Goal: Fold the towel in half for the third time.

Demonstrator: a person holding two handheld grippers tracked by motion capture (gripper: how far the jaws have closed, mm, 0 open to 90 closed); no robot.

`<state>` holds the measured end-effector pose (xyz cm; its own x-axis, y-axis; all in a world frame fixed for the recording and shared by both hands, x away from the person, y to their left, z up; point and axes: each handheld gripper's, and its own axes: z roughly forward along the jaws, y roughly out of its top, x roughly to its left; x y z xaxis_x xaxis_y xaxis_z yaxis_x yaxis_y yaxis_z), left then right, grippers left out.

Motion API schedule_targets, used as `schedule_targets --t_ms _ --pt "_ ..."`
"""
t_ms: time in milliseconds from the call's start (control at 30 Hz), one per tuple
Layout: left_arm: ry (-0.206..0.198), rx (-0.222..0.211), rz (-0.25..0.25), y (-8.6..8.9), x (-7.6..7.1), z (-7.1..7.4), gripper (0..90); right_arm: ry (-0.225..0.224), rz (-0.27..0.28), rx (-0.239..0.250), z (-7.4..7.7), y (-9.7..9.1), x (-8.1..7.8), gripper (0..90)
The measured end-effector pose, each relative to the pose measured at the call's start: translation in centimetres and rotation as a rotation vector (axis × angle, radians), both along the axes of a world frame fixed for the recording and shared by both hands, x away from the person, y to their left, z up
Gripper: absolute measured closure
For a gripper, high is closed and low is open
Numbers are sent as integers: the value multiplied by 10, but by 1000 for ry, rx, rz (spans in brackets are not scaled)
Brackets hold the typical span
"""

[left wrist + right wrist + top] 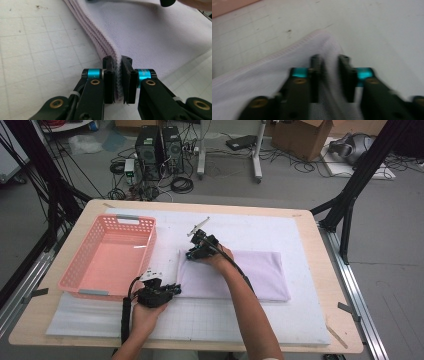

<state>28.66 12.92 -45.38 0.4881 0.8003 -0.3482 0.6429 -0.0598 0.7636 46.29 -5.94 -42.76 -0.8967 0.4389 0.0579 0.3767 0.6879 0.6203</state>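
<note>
A folded lavender cloth (250, 270) lies on the white gridded mat (225, 317), right of centre. My left gripper (176, 290) is at the cloth's near left corner. In the left gripper view the stacked cloth edges (95, 27) run down between the jaws, and the left gripper (118, 77) is shut on them. My right gripper (191, 254) is at the cloth's far left corner, pointing down. The right gripper view is blurred, but the cloth corner (262, 82) bunches up between the jaws, and the right gripper (329, 72) is shut on it.
A pink plastic basket (67, 280) with nothing in it stands on the mat left of the cloth, close to my left gripper. The wooden table edge (325, 245) runs along the right. Computers and cables sit on the floor beyond the table.
</note>
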Motion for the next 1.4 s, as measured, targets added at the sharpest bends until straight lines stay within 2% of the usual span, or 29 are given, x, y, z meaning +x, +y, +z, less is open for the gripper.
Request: schedule_targets --t_ms 67,100,300,400,533,667,700,733,800,1133,1400 --pt "-6 0 -4 1 -2 3 823 -22 10 -9 3 2 -4 809" --pt "-13 3 -4 1 -4 5 825 -11 8 4 4 2 -5 811" --pt "-79 -31 12 9 -10 24 825 -24 2 128 16 0 -10 810" --pt "-107 -39 -4 3 -10 32 825 -45 -2 178 25 -7 -11 809" --pt "-119 -67 -26 -13 -5 41 825 -46 -22 209 33 -21 -12 810" --pt "-138 -41 -76 -33 2 57 825 -73 -37 229 43 -39 -14 810" --pt "-138 -41 -76 -33 2 57 824 -75 -48 235 45 -44 -15 810" --pt "-143 -35 -104 -44 6 64 824 -85 -54 238 47 -49 -15 809" --pt "-143 -31 -126 -54 11 67 824 -90 -73 252 49 -62 -16 809" --pt "-134 -14 -226 -112 28 67 823 -98 -174 293 49 -131 -20 808" --pt "-118 12 -283 -153 39 63 821 -95 -221 314 36 -169 -23 805"
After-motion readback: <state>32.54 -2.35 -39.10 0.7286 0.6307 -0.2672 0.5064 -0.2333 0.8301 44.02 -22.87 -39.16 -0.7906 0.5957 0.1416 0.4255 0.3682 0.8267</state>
